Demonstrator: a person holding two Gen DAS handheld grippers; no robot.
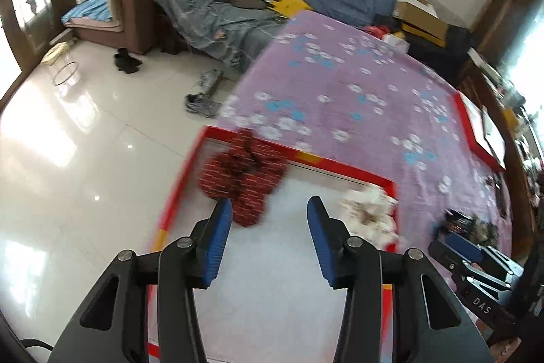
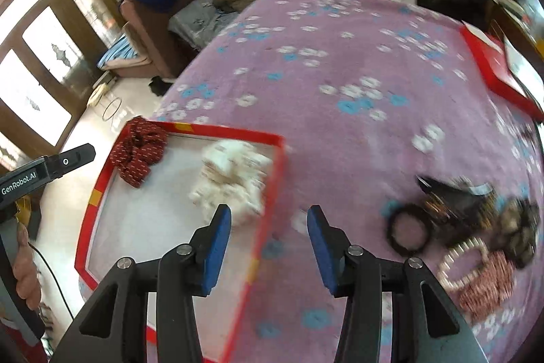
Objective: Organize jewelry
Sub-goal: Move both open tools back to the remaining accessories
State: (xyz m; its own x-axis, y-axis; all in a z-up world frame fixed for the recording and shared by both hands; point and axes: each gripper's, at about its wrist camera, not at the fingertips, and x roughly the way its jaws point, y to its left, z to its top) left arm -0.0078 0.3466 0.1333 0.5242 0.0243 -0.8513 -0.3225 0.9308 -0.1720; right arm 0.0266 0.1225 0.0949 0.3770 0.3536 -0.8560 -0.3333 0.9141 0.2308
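A red-rimmed white tray (image 1: 340,164) (image 2: 102,172) lies at the near left of a purple flowered cloth. In it lie a red patterned scrunchie (image 1: 243,174) (image 2: 139,150) and a white fluffy scrunchie (image 1: 370,210) (image 2: 231,176). My left gripper (image 1: 269,210) is open and empty above the tray, between the two scrunchies. My right gripper (image 2: 268,216) is open and empty over the tray's right rim. To its right on the cloth lies a pile: a black hair ring (image 2: 409,232), a dark clip (image 2: 452,193), a pearl bracelet (image 2: 465,264) and a red-white scrunchie (image 2: 486,288).
A second red box lid (image 2: 493,67) (image 1: 476,131) lies at the cloth's far right. Beyond the table are a sofa with bedding (image 1: 238,9), shoes (image 1: 200,104) on a white tiled floor (image 1: 85,159), and cardboard boxes (image 1: 421,19).
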